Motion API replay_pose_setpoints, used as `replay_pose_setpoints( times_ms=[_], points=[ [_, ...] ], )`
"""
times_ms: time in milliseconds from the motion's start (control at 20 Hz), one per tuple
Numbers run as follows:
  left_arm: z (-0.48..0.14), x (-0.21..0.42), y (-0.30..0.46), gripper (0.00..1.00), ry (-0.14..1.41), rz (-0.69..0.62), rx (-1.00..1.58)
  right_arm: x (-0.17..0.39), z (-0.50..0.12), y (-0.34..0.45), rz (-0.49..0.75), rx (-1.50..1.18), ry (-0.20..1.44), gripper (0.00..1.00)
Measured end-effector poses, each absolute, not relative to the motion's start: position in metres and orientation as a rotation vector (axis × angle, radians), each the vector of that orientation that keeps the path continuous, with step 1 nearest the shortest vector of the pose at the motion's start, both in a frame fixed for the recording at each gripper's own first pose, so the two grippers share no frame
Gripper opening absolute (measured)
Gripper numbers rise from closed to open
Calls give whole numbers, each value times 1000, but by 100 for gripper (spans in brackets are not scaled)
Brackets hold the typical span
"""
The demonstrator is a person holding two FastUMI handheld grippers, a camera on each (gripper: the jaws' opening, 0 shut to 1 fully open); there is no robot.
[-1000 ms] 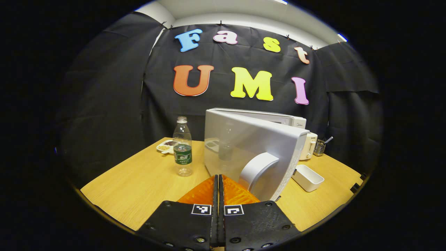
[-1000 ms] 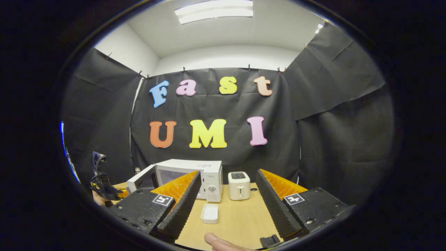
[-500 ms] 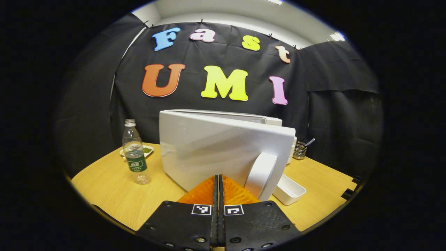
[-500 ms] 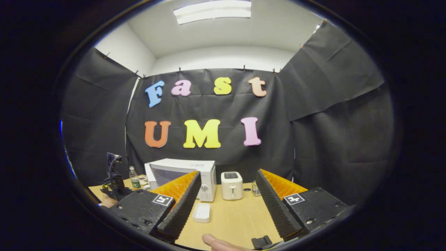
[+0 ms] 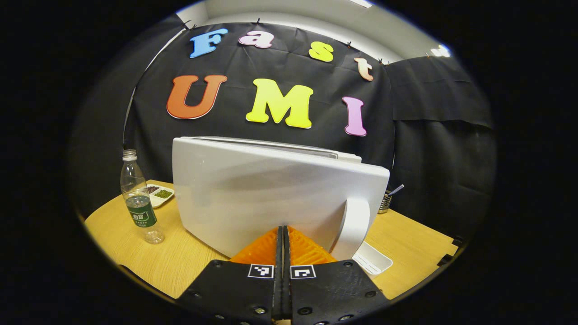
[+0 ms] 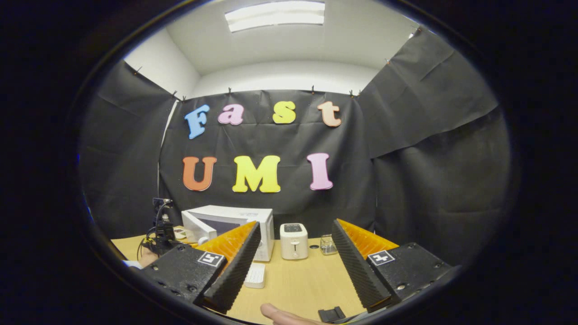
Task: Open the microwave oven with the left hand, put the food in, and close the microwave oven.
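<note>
— State of the left gripper (image 5: pixel 282 231)?

— Clenched, fingers pressed flat together with nothing between. Sits at 6 o'clock in the left gripper view, tips right up against the microwave door (image 5: pixel 253 194); cannot tell whether touching.

— And the door itself?

— Almost closed, with a thin gap along the top edge against the microwave (image 6: pixel 235 223) body. Carries a white curved handle (image 5: pixel 354 223) at 4 o'clock of the tips, just beside them, not gripped.

— Right gripper (image 6: pixel 296 222)?

— Released, fingers spread wide apart, holding nothing. Hangs well back from the table (image 6: pixel 293 289), facing the microwave at 10 o'clock in the right gripper view. Shows a fingertip (image 6: pixel 277 313) of the holding hand at 6 o'clock.

— Any food to report?

— Cannot tell what lies inside the oven. Worth noting a white tray (image 5: pixel 374 262) on the table at 4 o'clock in the left gripper view, just beside the door's lower corner; contents hidden.

— Anything else on the table?

— A clear bottle (image 5: pixel 139 201) upright at 9 o'clock of the door, well apart from it. Behind that, a divided dish (image 5: pixel 159 194) with dark and green bits. A white toaster (image 6: pixel 293 243) just right of the microwave, then a small glass (image 6: pixel 328 244) at 3 o'clock of the toaster. A wire utensil holder (image 5: pixel 385 204) past the door's right edge.
</note>
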State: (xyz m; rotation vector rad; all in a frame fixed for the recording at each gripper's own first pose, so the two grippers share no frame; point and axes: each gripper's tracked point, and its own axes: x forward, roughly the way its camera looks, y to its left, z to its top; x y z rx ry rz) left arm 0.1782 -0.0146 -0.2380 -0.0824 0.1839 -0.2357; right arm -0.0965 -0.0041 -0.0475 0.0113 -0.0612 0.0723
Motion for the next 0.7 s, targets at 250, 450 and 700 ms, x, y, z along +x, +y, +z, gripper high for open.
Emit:
replay_pose_setpoints(
  times_ms=[250, 450, 700],
  points=[
    [-231, 200, -37, 0, 170, -257, -95, -90, -52, -7, 79, 21, -45, 90],
    [-230, 222, -52, 0, 169, -254, -83, -86, -54, -12, 77, 23, -48, 89],
    [-236, 253, -72, 0, 197, -249, -116, -76, -64, -20, 86, 46, -31, 90]
  ],
)
